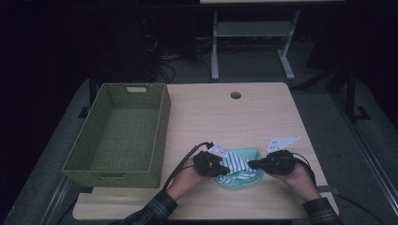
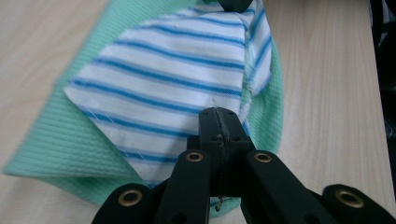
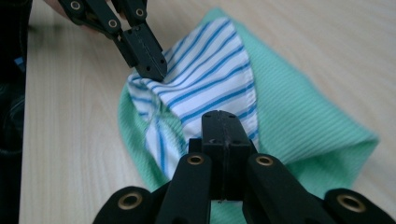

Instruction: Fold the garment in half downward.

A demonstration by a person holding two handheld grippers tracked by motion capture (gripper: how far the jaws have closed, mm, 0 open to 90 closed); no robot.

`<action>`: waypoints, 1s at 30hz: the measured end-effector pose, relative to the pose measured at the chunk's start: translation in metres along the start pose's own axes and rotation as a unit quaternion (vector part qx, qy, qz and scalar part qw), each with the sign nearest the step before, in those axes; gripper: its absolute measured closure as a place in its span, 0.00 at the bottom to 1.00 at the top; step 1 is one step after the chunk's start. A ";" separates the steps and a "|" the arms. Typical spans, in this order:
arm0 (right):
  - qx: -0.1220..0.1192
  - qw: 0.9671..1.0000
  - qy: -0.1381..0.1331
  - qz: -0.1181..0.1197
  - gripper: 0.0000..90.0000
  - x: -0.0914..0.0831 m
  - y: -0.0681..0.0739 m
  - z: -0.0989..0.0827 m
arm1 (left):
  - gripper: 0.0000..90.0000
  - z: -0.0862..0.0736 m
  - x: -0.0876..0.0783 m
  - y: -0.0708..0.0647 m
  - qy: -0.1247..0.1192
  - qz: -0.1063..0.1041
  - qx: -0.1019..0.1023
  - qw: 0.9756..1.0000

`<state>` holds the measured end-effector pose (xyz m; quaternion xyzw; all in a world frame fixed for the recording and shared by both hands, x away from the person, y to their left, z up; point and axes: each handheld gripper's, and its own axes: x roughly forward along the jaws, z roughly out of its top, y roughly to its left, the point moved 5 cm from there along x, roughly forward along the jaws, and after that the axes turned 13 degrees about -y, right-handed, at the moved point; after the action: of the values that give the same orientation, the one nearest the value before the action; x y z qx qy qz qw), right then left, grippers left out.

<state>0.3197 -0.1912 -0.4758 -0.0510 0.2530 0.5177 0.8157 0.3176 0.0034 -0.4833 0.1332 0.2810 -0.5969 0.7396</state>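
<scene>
On the near part of the wooden table (image 1: 263, 112) a small garment is lying, made of mint green cloth (image 1: 248, 153) with a white and blue striped piece (image 1: 234, 163) on top of it. The person's two hands are working at it from either side.

The left gripper (image 1: 220, 165) is sitting at the garment's left edge. In the left gripper view its jaws are clenched together, and a thin edge of the striped piece (image 2: 168, 84) is running between them, so it is pinching that fabric. The green cloth (image 2: 56, 135) is spreading out beneath and beside the striped piece.

The right gripper (image 1: 253, 164) is sitting at the garment's right edge. In the right gripper view its jaws are also pressed tight, right over the lower edge of the striped piece (image 3: 210, 79); it is probably gripping that edge, though the fabric between the pads is hard to make out. Farther off in that view, the left gripper (image 3: 152, 70) is touching the far end of the striped piece, with the green cloth (image 3: 299, 121) lying to the right.

A green woven basket (image 1: 162, 126) is standing well apart on the table's left side.
</scene>
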 end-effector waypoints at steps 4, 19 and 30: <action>0.001 1.000 0.016 0.001 1.00 0.001 0.005 -0.012 | 0.99 -0.005 0.005 -0.006 0.020 -0.001 0.009 1.000; -0.008 0.999 0.040 0.032 1.00 0.015 0.026 -0.027 | 0.99 -0.010 -0.002 0.003 0.059 0.030 0.022 0.998; -0.012 0.999 -0.026 -0.018 1.00 -0.004 -0.002 0.009 | 0.98 0.037 -0.028 0.026 -0.003 0.056 0.025 0.998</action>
<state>0.3232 -0.1923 -0.4667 -0.0516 0.2243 0.5070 0.8307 0.3482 0.0129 -0.4412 0.1654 0.2562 -0.5617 0.7690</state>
